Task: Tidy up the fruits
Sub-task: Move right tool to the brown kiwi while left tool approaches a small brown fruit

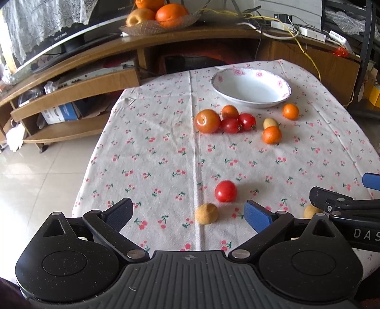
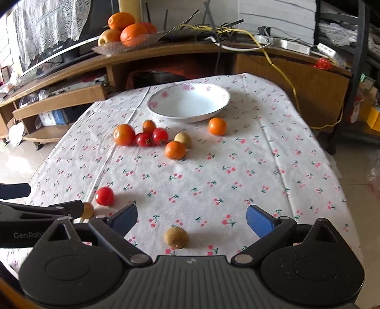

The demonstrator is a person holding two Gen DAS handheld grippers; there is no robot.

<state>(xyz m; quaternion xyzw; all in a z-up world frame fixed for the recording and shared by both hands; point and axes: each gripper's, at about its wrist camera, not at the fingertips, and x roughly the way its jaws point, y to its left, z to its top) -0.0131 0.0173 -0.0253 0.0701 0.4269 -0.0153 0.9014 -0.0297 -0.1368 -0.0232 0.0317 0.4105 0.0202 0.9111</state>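
A white floral bowl (image 1: 251, 91) (image 2: 188, 103) stands empty at the table's far side. In front of it lies a cluster: a large tomato (image 1: 207, 120), small red tomatoes (image 1: 238, 123), small oranges (image 1: 271, 135) (image 2: 217, 126) and a kiwi (image 1: 270, 123). Nearer lie a red tomato (image 1: 225, 191) (image 2: 104, 195) and a brown kiwi (image 1: 206, 213). My left gripper (image 1: 190, 212) is open, the kiwi between its fingers. My right gripper (image 2: 192, 217) is open over another kiwi (image 2: 176, 237). Neither holds anything.
The table wears a cherry-print cloth (image 1: 166, 154). Behind it stands a wooden TV cabinet (image 1: 95, 78) with a glass dish of large oranges (image 1: 161, 16), cables and power strips (image 1: 296, 28). Tiled floor (image 1: 35, 178) lies to the left.
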